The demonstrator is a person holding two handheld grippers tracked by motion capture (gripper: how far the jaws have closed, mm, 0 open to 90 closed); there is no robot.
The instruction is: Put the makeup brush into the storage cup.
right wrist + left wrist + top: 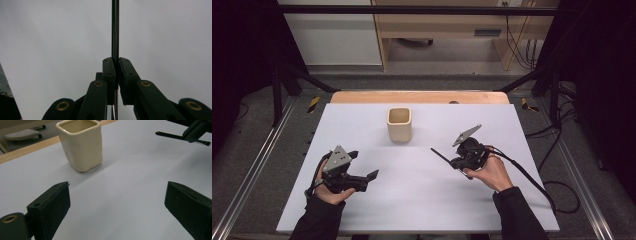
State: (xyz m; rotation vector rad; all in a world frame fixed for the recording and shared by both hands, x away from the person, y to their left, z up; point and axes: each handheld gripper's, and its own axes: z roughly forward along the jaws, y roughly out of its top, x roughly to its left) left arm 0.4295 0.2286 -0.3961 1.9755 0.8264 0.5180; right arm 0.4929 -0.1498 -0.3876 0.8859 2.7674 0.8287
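Ahead of my claws the tabletop (422, 200) lies open; a cream cup (399, 124) stands mid-far. The thin black rod (440, 155) in my right claw (455, 162) juts leftward into the middle lane.

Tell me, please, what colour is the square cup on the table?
The cup is a glossy cream, pale yellow; the left gripper view shows it best.

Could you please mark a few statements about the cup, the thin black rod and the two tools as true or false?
1. The right tool is shut on the thin black rod. True.
2. The left tool grips the cream cup. False: its jaws stand open, apart from the cup.
3. The cup stands upright on the white table. True.
4. The rod rests inside the cup. False: it is held away from it.
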